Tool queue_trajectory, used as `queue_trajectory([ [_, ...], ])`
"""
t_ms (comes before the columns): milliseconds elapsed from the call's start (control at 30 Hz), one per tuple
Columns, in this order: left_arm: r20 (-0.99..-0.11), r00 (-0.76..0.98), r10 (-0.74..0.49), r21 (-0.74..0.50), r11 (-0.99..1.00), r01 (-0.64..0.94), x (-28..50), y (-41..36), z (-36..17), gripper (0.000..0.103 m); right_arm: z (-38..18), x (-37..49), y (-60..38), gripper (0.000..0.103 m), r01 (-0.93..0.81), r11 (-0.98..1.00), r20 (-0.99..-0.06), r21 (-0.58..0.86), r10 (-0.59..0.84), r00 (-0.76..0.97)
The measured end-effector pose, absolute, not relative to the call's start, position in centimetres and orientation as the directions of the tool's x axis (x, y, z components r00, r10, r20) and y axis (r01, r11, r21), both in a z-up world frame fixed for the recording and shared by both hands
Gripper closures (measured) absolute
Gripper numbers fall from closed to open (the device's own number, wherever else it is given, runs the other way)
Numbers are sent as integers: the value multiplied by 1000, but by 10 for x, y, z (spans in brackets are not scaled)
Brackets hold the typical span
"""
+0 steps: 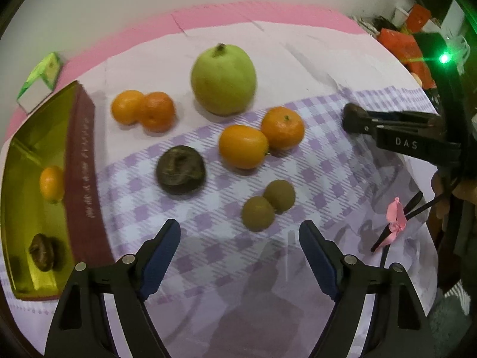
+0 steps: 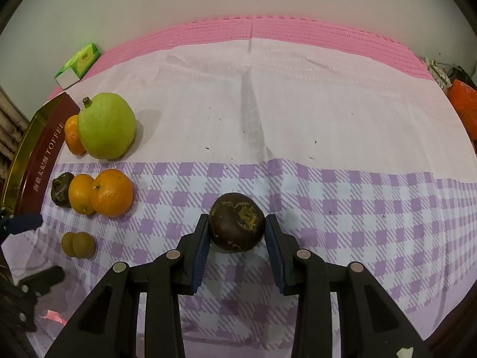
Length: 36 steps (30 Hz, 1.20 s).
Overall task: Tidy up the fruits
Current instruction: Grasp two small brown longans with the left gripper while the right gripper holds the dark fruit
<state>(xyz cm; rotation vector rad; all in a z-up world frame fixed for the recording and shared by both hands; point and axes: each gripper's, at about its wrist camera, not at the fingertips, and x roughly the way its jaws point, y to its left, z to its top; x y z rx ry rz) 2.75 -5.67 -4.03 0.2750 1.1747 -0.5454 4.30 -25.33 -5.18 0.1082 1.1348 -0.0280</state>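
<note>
Squeezing a dark round fruit [image 2: 237, 226] tight in the right gripper [image 2: 237, 235], just above the checked cloth [image 2: 357, 208]. Holding the left gripper [image 1: 240, 238] wide and empty, near two small brown fruits [image 1: 268, 204]. Maybe letting it slip and roll before reaching the gold box [image 1: 29, 149].

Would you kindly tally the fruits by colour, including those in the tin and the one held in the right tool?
orange fruits: 5
dark brown fruits: 3
olive-brown fruits: 2
green fruit: 1
Total: 11
</note>
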Motion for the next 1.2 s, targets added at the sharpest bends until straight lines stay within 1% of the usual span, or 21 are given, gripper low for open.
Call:
queue_trajectory([
  [33,-927,272,-259,-74,835,545,27,-59,-42,26,-52,43,-253,69,78,994,-906,72,32,423],
  [233,-933,266,-242,-48,817,574,32,-77,-49,44,-51,43,-252,69,78,994,-906,74,34,421],
  [333,-935,252,-248,-61,815,576,34,-82,-52,52,-51,43,-252,69,78,994,-906,73,34,421],
  [400,-936,246,-252,-68,814,577,35,-86,-54,59,-51,43,-252,69,78,994,-906,73,34,421],
  [833,-931,254,-263,-82,827,556,31,-81,-52,60,-51,44,-251,69,74,995,-906,71,33,423],
  [1033,-922,275,-274,-89,838,538,31,-72,-39,60,-52,44,-251,69,74,995,-906,68,31,423],
  [1200,-903,325,-281,-86,860,504,35,-53,-16,60,-51,44,-251,69,73,995,-906,67,30,423],
])
